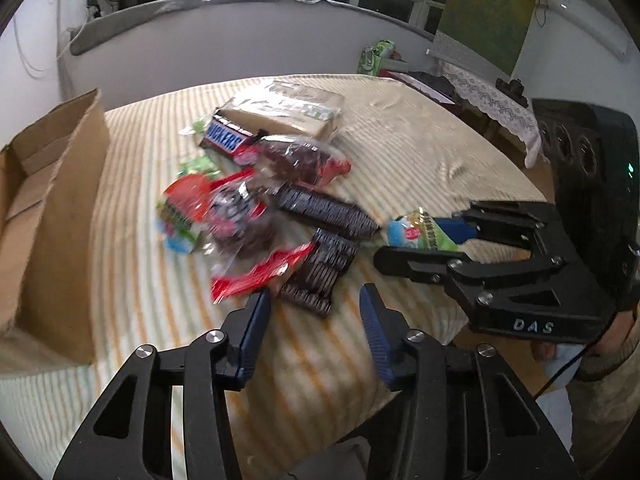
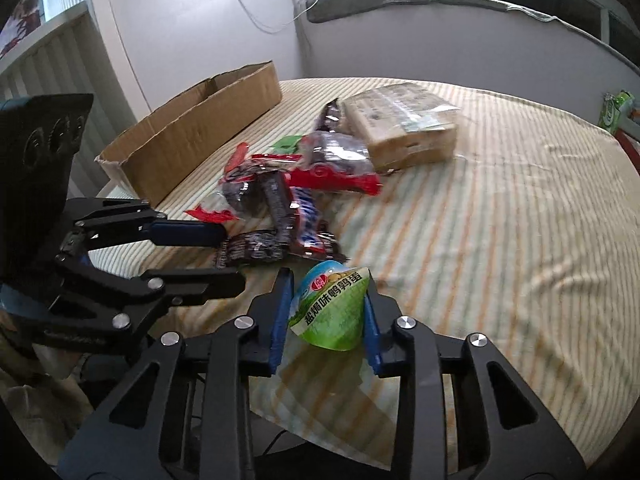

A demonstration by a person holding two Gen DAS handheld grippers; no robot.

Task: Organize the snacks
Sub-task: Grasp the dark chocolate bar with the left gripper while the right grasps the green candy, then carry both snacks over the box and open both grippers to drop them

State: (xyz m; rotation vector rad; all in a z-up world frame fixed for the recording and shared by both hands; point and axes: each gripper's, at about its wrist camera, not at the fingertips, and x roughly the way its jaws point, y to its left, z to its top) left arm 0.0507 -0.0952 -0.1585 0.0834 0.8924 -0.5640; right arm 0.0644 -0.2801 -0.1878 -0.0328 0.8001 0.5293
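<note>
Right wrist view: a green snack pouch [image 2: 330,310] is pinched between the right gripper [image 2: 326,312] pads above the striped tablecloth [image 2: 500,240]; the left gripper [image 1: 314,316] seems part-open, empty, beside dark biscuit packs [image 1: 320,276].

Ahead of my tongs I see a cream cloth with orange and green stripes [image 2: 500,208] covering the bench, a white lace runner [image 1: 496,104] far right, grey padded ledge [image 1: 224,16] beyond.

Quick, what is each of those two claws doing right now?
Left gripper: open, nothing between its fingers, by the dark snack pack.
Right gripper: closed on the green pouch.
</note>
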